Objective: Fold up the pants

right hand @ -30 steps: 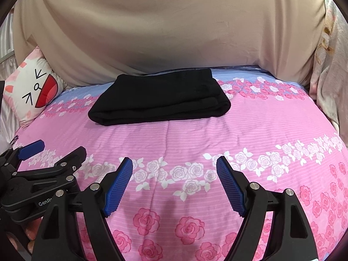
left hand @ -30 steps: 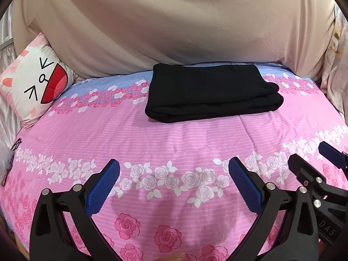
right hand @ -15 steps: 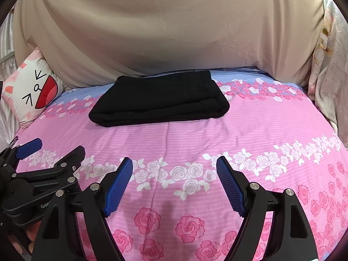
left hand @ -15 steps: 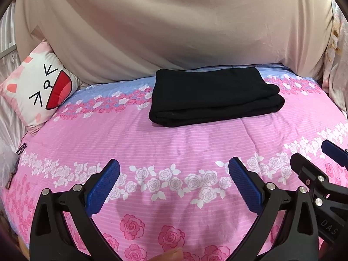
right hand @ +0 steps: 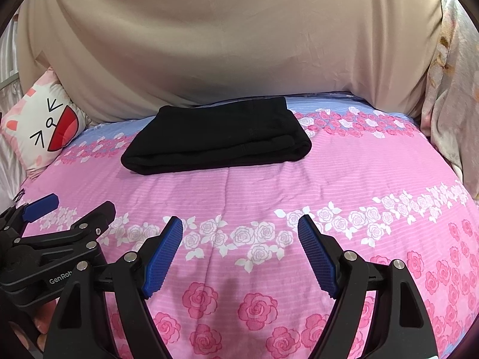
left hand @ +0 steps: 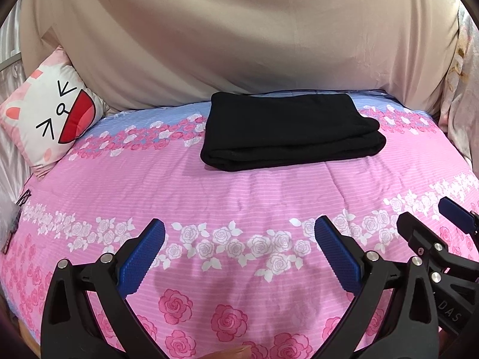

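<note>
Left wrist view shows the black pants [left hand: 292, 133] lying folded on the bed [left hand: 239, 197], both the left tongs [left hand: 239, 249] and right tongs [right hand: 240, 246] held apart and empty, well short of them, so folding looks finished and nothing beyond withdrawal seems needed.

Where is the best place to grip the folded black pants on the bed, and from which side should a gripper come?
Probably the rounded near edge of the black pants, approached low from the front, across the pink bedspread. The layers stack thick and raised there, so one open gripper could close over them together. The far edge lies against the beige cover.
</note>
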Demonstrator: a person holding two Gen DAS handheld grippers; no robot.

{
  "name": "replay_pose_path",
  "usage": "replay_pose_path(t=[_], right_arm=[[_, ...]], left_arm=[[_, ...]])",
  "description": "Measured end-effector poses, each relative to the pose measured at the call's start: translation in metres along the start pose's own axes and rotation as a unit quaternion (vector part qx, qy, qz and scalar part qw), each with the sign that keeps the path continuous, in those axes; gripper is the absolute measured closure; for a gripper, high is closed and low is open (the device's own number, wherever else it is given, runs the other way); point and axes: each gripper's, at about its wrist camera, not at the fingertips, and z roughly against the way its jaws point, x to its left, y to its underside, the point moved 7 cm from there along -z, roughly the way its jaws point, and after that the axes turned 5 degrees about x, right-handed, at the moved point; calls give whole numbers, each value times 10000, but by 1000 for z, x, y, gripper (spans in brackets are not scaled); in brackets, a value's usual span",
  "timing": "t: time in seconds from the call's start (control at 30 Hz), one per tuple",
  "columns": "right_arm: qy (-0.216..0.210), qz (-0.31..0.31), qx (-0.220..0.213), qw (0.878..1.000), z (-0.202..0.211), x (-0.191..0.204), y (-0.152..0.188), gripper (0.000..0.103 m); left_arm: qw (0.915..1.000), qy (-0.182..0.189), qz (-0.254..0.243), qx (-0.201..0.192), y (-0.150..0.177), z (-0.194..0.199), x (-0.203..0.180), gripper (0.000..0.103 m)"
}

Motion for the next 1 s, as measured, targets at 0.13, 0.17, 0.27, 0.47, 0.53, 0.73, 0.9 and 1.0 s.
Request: replay_pose_path(t=[0.13, 0.17, 0.27, 0.47, 0.53, 0.73, 0.9, 1.0], right_arm=[[10, -22, 7, 10000, -1, -2, 0, 26], [23, -24, 14, 10000, -1, -2, 1, 26], [10, -24, 41, 10000, -3, 0, 2, 26], [18, -9, 57, 10000, -4, 1, 3, 26], [22, -9, 59, 10000, -4, 2, 3, 26], [37, -19, 89, 10000, -5, 3, 5, 26], [19, -22, 108, 9999, -7, 2, 6, 26], [16, -24, 131, 9999, -8, 2, 6, 26]], left_arm=[[10000, -45, -2, -31, -1, 1, 1, 5], [10000, -61, 11, -52, -1, 1, 1, 5], [9998, -136, 14, -108, -2, 3, 3, 5], [9997, -202, -34, -154, -3, 4, 3, 5], [9997, -177, -51, -141, -4, 3, 2, 5], [9998, -153, -60, -85, -2, 0, 0, 5], [9999, -116, -12, -34, 0, -2, 1, 5], [9999, -115, -24, -16, 0, -3, 1, 5]])
